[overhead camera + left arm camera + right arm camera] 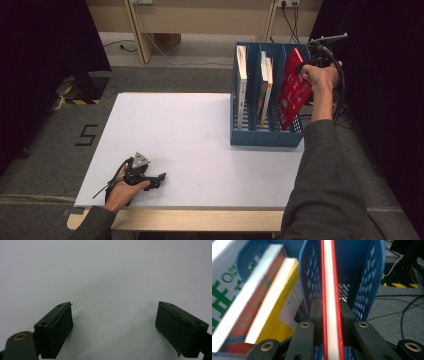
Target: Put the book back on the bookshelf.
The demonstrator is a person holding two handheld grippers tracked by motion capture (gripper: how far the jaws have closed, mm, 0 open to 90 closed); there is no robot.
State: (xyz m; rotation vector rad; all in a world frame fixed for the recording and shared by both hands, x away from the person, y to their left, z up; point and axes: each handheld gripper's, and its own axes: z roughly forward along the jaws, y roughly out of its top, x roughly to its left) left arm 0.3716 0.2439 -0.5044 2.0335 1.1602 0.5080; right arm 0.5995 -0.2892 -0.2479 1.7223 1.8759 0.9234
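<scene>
Gripping red book (331, 302), right tool (331, 315), blue rack (265, 136)

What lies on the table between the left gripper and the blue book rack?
Nothing: in the high view the white tabletop is bare from the left gripper across to the blue book rack.

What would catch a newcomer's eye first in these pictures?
The red book, tilted in the rightmost compartment of the blue file rack at the table's far right, clamped on its edge by the right hand-held gripper. Next, the left hand-held gripper, resting open on the white tabletop near the front left.
</scene>
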